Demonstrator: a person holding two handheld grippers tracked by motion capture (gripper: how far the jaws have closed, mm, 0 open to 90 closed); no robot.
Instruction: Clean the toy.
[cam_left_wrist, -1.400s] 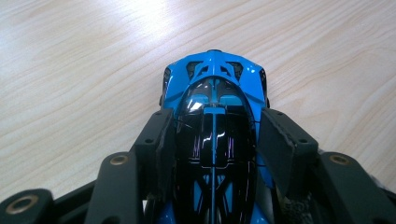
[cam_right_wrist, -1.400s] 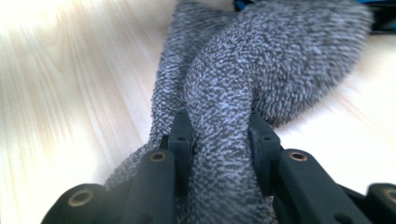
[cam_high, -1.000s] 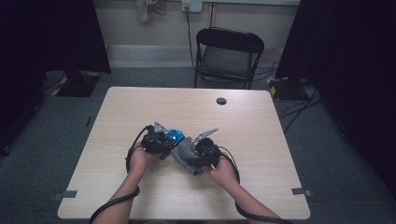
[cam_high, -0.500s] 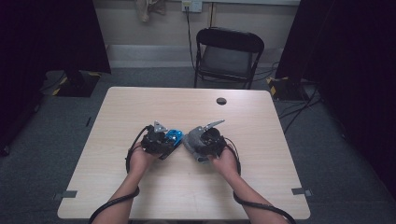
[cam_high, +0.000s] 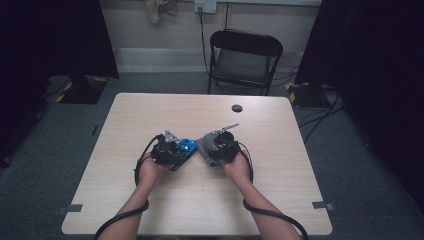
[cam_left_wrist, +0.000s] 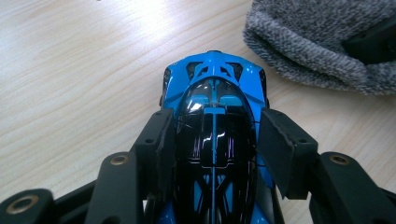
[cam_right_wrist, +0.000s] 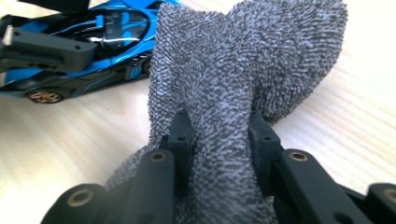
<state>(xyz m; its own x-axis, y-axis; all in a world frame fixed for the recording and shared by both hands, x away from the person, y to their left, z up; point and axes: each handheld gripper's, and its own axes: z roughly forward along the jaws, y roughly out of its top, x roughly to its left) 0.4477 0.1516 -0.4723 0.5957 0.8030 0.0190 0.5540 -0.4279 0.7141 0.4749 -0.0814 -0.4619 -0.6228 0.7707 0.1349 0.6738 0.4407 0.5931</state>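
1. Grey looped terry, thick and nubbly, is bunching between the jaws of the right gripper; the pads are pinching a gathered fold of the cloth, so the rest is fanning out soft and loose ahead of the jaws. Gripped this way, the cloth is presenting a broad padded face, apparently for wiping.

2. Glossy blue-and-black plastic is sitting between the jaws of the left gripper: the toy car, low and streamlined with a dark shiny canopy, is being clamped across its flanks by the two pads. The sideways hold is probably steadying the car on the table while leaving its top surface exposed.

3. Ahead of the left gripper and off to one side, the cloth's rounded edge is lying near the car's far end, apart from it by a strip of bare wood.

4. Seen from the right gripper, the car is resting just beyond the cloth, its bronze-coloured wheel on the tabletop, with the left gripper's black jaw crossing its side.

5. From above, both hands are meeting at mid-table, a pale wood-grain laminate, smooth and matte.

6. Farther beyond the grippers, a small dark round disc is lying on the table's far part, and a black folding chair is standing behind the table.
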